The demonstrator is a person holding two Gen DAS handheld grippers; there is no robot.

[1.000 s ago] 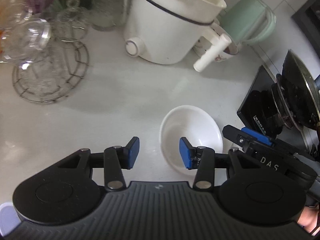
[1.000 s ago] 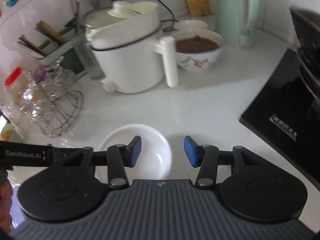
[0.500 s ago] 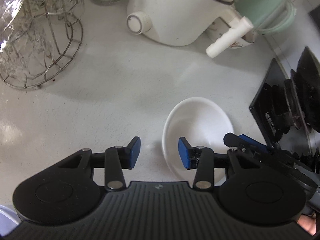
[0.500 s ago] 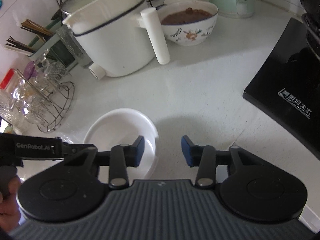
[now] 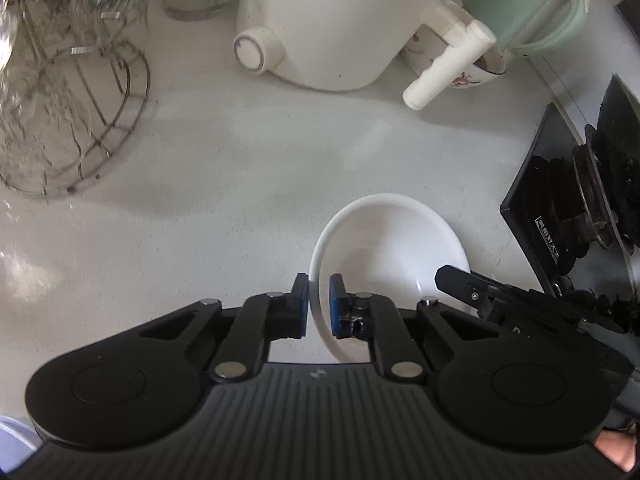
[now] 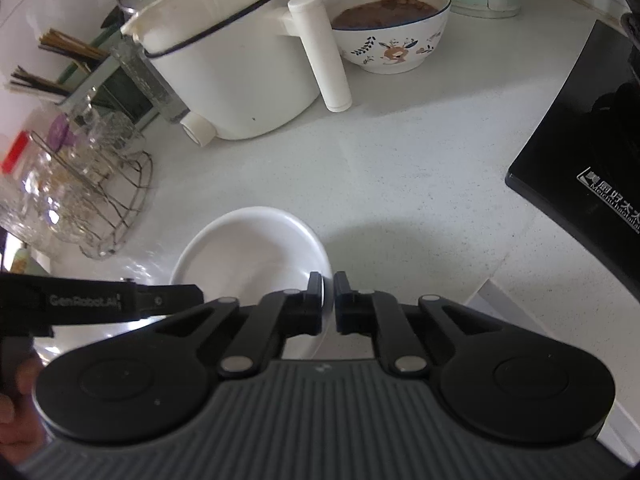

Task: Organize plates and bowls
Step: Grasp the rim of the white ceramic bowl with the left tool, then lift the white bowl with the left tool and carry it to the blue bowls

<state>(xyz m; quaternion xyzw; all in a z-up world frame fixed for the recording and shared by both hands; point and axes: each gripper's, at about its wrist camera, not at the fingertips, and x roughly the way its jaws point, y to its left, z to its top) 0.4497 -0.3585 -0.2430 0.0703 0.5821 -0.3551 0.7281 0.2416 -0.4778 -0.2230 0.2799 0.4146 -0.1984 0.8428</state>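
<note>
We have both tongs clamped on 1 white bowl [image 5: 386,256]: the left tongs [image 5: 319,306] on its left rim, the right tongs [image 6: 328,304] on its right rim. It sits on the surface [image 5: 240,168], not yet lifted; we judge the sorting barely begun.

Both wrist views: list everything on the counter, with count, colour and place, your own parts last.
bowl: one, white, empty, near middle of counter, rim pinched from two sides
cooker: one, white with a long handle, at the back
patterned bowl: one, white with brown contents, right of the cooker
kettle: one, pale green, back right
wire rack: one, metal, holding clear glasses, left
chopstick holder: one, far left behind the cooker
hob: one, black, right edge
counter: one, white
left tongs: black with blue pads, shut on the bowl rim
right tongs: black, shut on the opposite rim
</note>
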